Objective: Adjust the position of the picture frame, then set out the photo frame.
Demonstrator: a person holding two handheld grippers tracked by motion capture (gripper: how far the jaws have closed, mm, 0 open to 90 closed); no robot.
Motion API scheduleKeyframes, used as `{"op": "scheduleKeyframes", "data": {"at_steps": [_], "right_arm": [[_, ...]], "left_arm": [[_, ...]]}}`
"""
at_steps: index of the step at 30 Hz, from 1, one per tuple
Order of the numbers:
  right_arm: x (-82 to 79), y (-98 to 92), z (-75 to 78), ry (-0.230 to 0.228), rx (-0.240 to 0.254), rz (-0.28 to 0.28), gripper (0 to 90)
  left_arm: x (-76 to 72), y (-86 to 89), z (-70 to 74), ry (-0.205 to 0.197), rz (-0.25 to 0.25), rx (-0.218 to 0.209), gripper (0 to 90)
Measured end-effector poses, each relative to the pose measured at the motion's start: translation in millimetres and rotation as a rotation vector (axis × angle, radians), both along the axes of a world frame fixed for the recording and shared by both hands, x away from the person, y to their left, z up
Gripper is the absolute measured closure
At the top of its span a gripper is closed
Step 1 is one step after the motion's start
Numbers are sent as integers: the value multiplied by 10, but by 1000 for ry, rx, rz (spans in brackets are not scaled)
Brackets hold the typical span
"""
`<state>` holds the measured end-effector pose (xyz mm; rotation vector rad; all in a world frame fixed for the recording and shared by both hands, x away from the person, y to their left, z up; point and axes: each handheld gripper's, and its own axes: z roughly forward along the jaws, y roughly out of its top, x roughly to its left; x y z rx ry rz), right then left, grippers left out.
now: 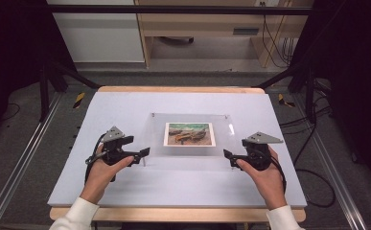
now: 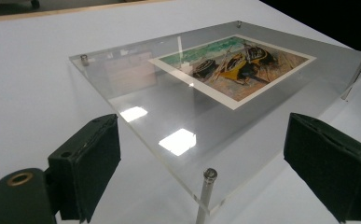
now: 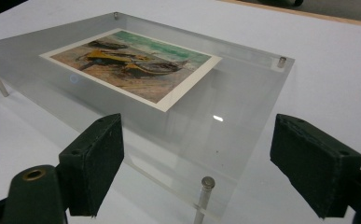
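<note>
A clear acrylic panel [image 1: 156,134] stands on short metal pins in the middle of the white table [image 1: 125,103]. A print of beached boats [image 1: 190,134] lies under it. My left gripper [image 1: 144,154] is open at the panel's near left corner. In the left gripper view that corner and its pin [image 2: 209,175] sit between the left gripper's [image 2: 206,172] two spread jaws, near the print [image 2: 234,65]. My right gripper [image 1: 228,156] is open at the near right corner. There the pin [image 3: 208,183] and panel [image 3: 225,102] lie between the right gripper's [image 3: 206,168] jaws, below the print [image 3: 131,63].
The white board rests on a wooden tabletop [image 1: 178,214] whose edge shows at front and back. Black frame posts [image 1: 44,81] stand at both sides. Cables [image 1: 312,143] lie on the floor to the right. A wooden cabinet [image 1: 197,28] stands beyond the table.
</note>
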<state>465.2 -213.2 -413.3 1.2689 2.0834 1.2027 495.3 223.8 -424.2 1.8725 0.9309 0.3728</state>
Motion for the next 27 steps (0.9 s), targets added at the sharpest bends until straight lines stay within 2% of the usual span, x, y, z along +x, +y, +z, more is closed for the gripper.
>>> {"op": "scheduleKeyframes", "data": {"at_steps": [9,15,17,21,24,27], "right_arm": [[16,37,100,-20,-7,11,179],[68,69,114,-4,-11,8,196],[104,90,90,16,-18,12,197],[211,103,-13,74,-5,10,192],[283,95,-94,114,8,8,184],[327,89,-160,147,37,10,178]], "left_arm": [[0,-77,105,-17,-14,28,105],[44,-141,134,-13,-4,66,109],[74,-156,113,-6,6,83,114],[164,-170,17,37,24,106,119],[205,-183,-41,62,31,101,118],[243,-178,-103,99,39,68,121]]}}
